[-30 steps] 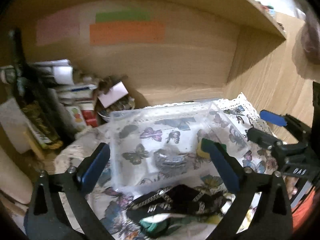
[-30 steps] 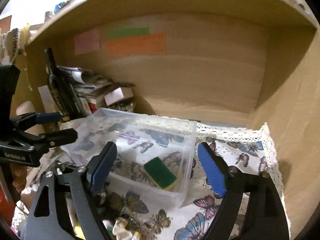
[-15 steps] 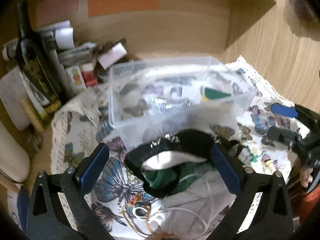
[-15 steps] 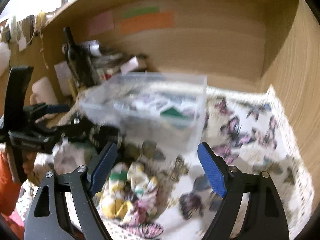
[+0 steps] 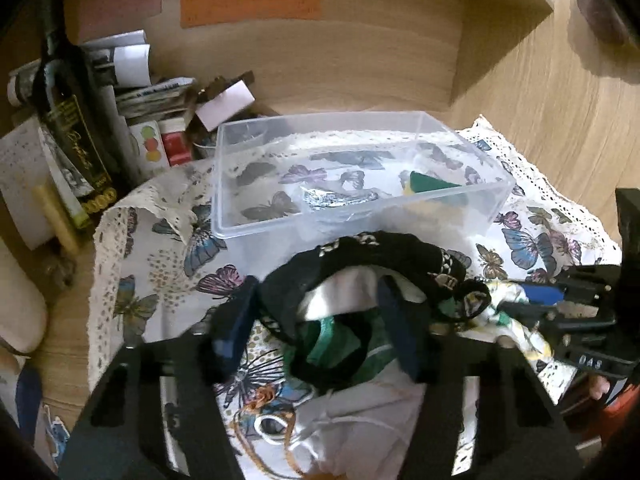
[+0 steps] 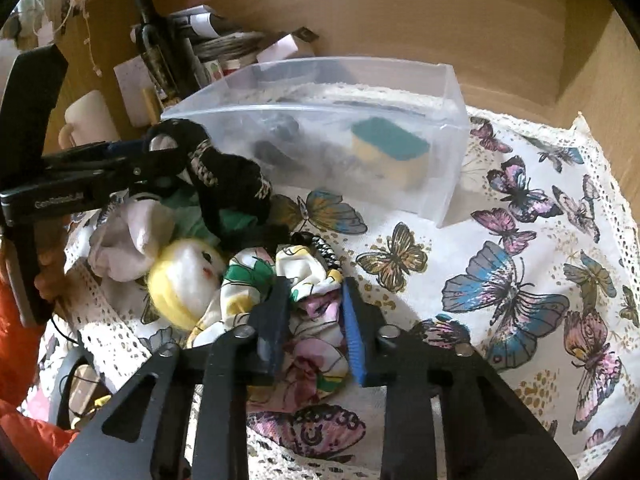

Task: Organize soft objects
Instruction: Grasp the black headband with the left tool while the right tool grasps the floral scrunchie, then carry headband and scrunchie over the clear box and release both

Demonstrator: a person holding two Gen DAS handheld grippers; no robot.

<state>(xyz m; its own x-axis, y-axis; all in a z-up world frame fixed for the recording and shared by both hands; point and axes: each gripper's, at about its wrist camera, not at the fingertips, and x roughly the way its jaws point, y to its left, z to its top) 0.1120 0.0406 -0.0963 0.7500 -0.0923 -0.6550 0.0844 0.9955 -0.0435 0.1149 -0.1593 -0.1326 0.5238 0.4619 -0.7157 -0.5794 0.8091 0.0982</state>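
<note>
A clear plastic box (image 5: pixel 360 128) (image 6: pixel 448 128) stands on the butterfly cloth and holds a green-and-yellow sponge (image 5: pixel 428 184) (image 6: pixel 388 152). In front of it lies a heap of soft things. My left gripper (image 5: pixel 316 320) (image 6: pixel 160 160) has its fingers closed in on a black patterned garment (image 5: pixel 380 252) (image 6: pixel 228 176) over a green cloth (image 5: pixel 332 340). My right gripper (image 6: pixel 314 312) (image 5: pixel 532 300) is closed on a floral cloth (image 6: pixel 304 280). A yellow-haired doll (image 6: pixel 184 280) and a pale cloth (image 6: pixel 128 236) lie beside it.
A dark bottle (image 5: pixel 68 120) (image 6: pixel 156 48), papers and small boxes (image 5: pixel 152 92) crowd the back left of the wooden alcove. The butterfly tablecloth (image 6: pixel 520 280) spreads to the right. A wooden side wall (image 5: pixel 540 92) stands at the right.
Both grippers have dropped from over the box to the heap in front of it and closed, the left on the black garment, the right on the floral cloth.
</note>
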